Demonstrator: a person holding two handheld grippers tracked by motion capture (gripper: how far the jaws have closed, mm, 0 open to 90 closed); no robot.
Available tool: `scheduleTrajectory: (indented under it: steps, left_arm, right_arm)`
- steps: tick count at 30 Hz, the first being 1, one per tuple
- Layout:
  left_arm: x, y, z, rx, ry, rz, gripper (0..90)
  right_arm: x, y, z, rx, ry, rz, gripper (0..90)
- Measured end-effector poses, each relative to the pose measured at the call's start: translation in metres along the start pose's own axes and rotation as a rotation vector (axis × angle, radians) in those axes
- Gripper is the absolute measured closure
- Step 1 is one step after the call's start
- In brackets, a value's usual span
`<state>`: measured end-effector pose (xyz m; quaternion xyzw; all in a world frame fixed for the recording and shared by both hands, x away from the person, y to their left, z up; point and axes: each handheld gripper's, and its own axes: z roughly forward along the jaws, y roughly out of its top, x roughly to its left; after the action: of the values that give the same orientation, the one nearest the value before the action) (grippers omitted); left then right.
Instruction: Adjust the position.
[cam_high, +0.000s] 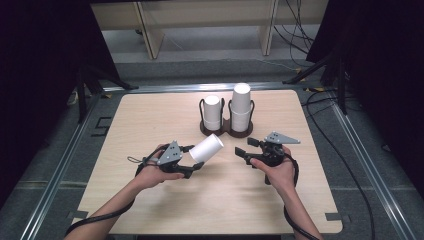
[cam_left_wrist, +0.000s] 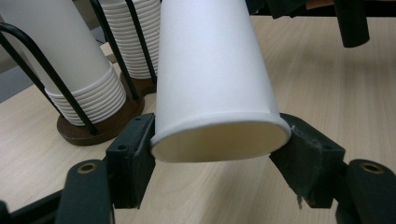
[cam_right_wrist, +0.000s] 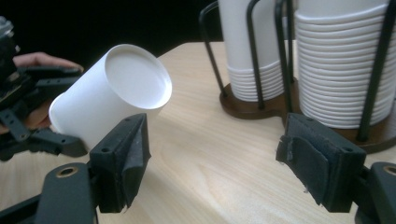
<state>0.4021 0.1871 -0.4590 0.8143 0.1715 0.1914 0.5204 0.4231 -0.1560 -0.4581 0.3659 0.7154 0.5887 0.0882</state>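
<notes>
**One cup gripped at the rim, the other gripper's jaws apart and empty**

Pale wood makes up the table (cam_high: 150, 115), which sits in a metal frame with dark curtains to either side and cables on the grey floor behind. Near its far edge stands a dark double cup holder (cam_high: 226, 129) with black wire uprights, carrying a shorter stack of cups (cam_high: 212, 111) and a taller stack (cam_high: 241, 105), all upside down.

Just in front of the holder, on the shorter stack's side, the left gripper (cam_high: 196, 167) has a single white paper cup (cam_high: 206, 148) clamped. The left gripper view shows both black pads pressed on the cup's rim (cam_left_wrist: 219, 144), one each side, squeezing the mouth into a slight oval. The cup lies tilted, its closed bottom aimed up and toward the holder, clear of the table. The left hand (cam_high: 152, 172) wraps the gripper body from behind, forearm coming in low and slanted.

On the taller stack's side of the cup, well in front of the holder, the right gripper (cam_high: 244, 149) points at the cup's bottom. Its jaws stand apart with nothing between them; its own view shows bare table in the gap (cam_right_wrist: 212, 154). The right hand (cam_high: 276, 167) holds it from below, wrist nearly straight.
</notes>
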Motion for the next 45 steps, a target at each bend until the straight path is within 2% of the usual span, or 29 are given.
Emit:
scheduleTrajectory:
  steps: [1, 2, 3, 4, 6, 7, 9, 10, 12, 13, 16, 17, 18, 20, 21, 23, 26, 27, 28, 29, 31, 32, 33, 34, 35, 38, 39, 41, 45]
  left_arm:
    - [0.0, 0.001, -0.001, 0.001, -0.006, 0.007, 31.6]
    - [0.0, 0.001, -0.001, 0.001, -0.006, 0.007, 31.7]
    - [0.001, 0.002, -0.003, 0.007, -0.012, 0.014, 31.7]
    - [0.001, 0.003, -0.004, 0.012, -0.017, 0.022, 31.7]
    - [0.001, 0.004, -0.005, 0.011, -0.024, 0.024, 31.7]
    - [0.002, 0.005, -0.005, 0.014, -0.036, 0.037, 31.7]
    - [0.002, 0.006, -0.006, 0.029, -0.051, 0.045, 31.8]
    - [0.003, 0.007, -0.006, 0.043, -0.063, 0.066, 31.7]
    - [0.003, 0.007, -0.006, 0.046, -0.069, 0.069, 31.7]
    - [0.004, 0.009, -0.007, 0.056, -0.072, 0.081, 31.7]
    - [0.004, 0.01, -0.008, 0.052, -0.075, 0.079, 31.8]
    - [0.005, 0.011, -0.009, 0.058, -0.084, 0.082, 31.7]
    - [0.005, 0.011, -0.009, 0.061, -0.085, 0.087, 31.8]
    - [0.005, 0.011, -0.009, 0.064, -0.088, 0.091, 31.8]
    - [0.005, 0.012, -0.01, 0.074, -0.094, 0.1, 31.8]
    - [0.006, 0.013, -0.009, 0.07, -0.107, 0.109, 31.8]
    - [0.006, 0.014, -0.011, 0.086, -0.111, 0.12, 31.8]
    - [0.006, 0.016, -0.011, 0.089, -0.118, 0.123, 31.9]
    - [0.007, 0.017, -0.011, 0.099, -0.117, 0.135, 31.9]
    - [0.007, 0.017, -0.011, 0.1, -0.122, 0.132, 31.9]
    - [0.007, 0.018, -0.01, 0.099, -0.125, 0.136, 32.0]
    - [0.007, 0.02, -0.011, 0.115, -0.127, 0.144, 32.0]
    - [0.007, 0.02, -0.011, 0.115, -0.127, 0.144, 32.1]
    - [0.007, 0.02, -0.01, 0.108, -0.133, 0.15, 32.1]
    - [0.007, 0.022, -0.011, 0.123, -0.132, 0.165, 32.1]
    - [0.006, 0.023, -0.011, 0.14, -0.136, 0.191, 32.1]
    - [0.006, 0.024, -0.01, 0.151, -0.15, 0.19, 32.2]
    - [0.006, 0.024, -0.01, 0.154, -0.15, 0.194, 32.2]
    - [0.008, 0.024, -0.009, 0.159, -0.163, 0.192, 32.2]
  right_arm:
    - [0.001, 0.0, 0.0, 0.028, 0.016, 0.0, 23.6]
    - [0.001, 0.0, 0.0, 0.028, 0.016, 0.0, 23.6]
    - [0.001, 0.0, 0.001, 0.04, 0.018, -0.033, 23.6]
    - [0.004, -0.001, 0.0, 0.054, 0.033, 0.0, 23.6]
    - [0.004, -0.001, 0.0, 0.062, 0.043, -0.007, 23.7]
    - [0.002, -0.001, 0.001, 0.089, 0.05, -0.047, 23.6]
    - [0.002, -0.001, 0.001, 0.086, 0.064, -0.078, 24.0]
    - [0.002, -0.002, 0.002, 0.087, 0.059, -0.089, 24.1]
    - [0.003, -0.001, 0.002, 0.097, 0.069, -0.093, 23.7]
    - [0.004, -0.001, 0.001, 0.11, 0.09, -0.096, 22.9]
    - [0.003, -0.002, 0.003, 0.117, 0.09, -0.118, 22.7]
    - [0.003, -0.001, 0.002, 0.109, 0.09, -0.148, 22.6]
    - [0.005, -0.001, 0.002, 0.117, 0.1, -0.126, 22.6]
    - [0.005, 0.0, 0.002, 0.131, 0.106, -0.132, 22.6]
    - [0.005, 0.001, 0.002, 0.129, 0.11, -0.172, 22.6]
    - [0.006, 0.001, 0.002, 0.134, 0.13, -0.185, 22.7]
    - [0.007, 0.001, 0.003, 0.138, 0.145, -0.193, 22.9]
    - [0.008, -0.001, 0.004, 0.15, 0.168, -0.182, 23.1]
    - [0.009, -0.001, 0.002, 0.166, 0.156, -0.182, 23.3]
    - [0.01, -0.002, 0.003, 0.17, 0.176, -0.181, 23.3]
    - [0.011, -0.004, 0.003, 0.179, 0.183, -0.18, 23.3]
    - [0.01, -0.004, 0.003, 0.174, 0.176, -0.203, 23.3]
    - [0.011, -0.004, 0.003, 0.192, 0.184, -0.187, 23.3]
    - [0.011, -0.004, 0.003, 0.192, 0.184, -0.187, 23.3]
    - [0.01, -0.004, 0.002, 0.191, 0.178, -0.216, 23.1]
    - [0.011, -0.005, 0.002, 0.2, 0.191, -0.213, 23.0]
    - [0.013, -0.005, 0.001, 0.216, 0.19, -0.201, 23.0]
    - [0.013, -0.006, 0.001, 0.222, 0.204, -0.197, 23.0]
    - [0.013, -0.007, 0.003, 0.214, 0.207, -0.22, 24.0]
